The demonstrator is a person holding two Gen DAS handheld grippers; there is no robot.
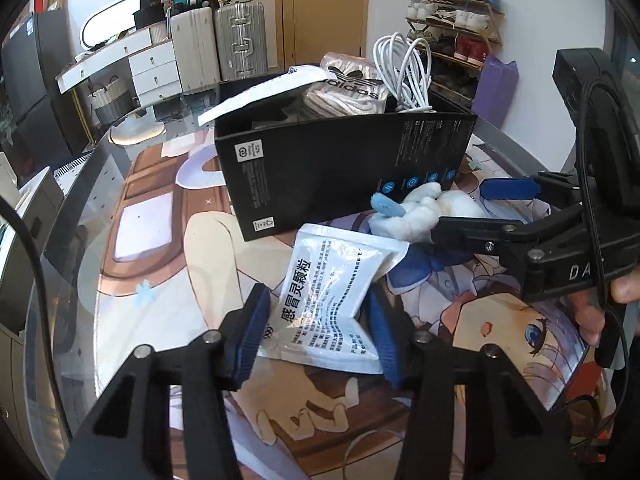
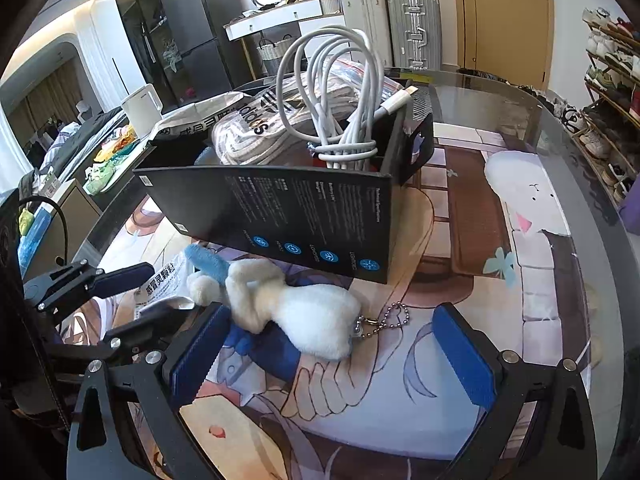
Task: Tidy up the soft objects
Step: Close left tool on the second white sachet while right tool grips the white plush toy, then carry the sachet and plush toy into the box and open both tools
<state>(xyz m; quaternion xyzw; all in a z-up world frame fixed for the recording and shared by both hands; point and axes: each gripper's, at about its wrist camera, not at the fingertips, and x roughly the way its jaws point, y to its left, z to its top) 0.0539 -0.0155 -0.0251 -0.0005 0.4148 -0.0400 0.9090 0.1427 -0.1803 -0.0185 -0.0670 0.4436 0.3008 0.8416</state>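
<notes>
The black box [image 2: 304, 208] already holds several soft things: a coiled white cable [image 2: 340, 112], a bundle of white socks in a printed bag [image 2: 256, 128], and another sachet [image 1: 260, 94] that leans out over its far rim. So a good part of the sorting seems done. Two things are left on the table [image 2: 520, 280], in front of the box: a white medicine sachet [image 1: 332, 300] and a small white plush toy [image 2: 304, 312] with a ball chain.

The left tongs [image 1: 316, 332] have closed on the sachet. Its near half lies between the two blue pads and is buckled by their pressure, so I judge it is pinched. Its far end points toward the box.

The right tongs [image 2: 332, 360] are spread wide and hold nothing. The plush toy lies just ahead of them, nearer to their left pad, which it seems to touch; the chain points to the open gap. It must still be grasped.
</notes>
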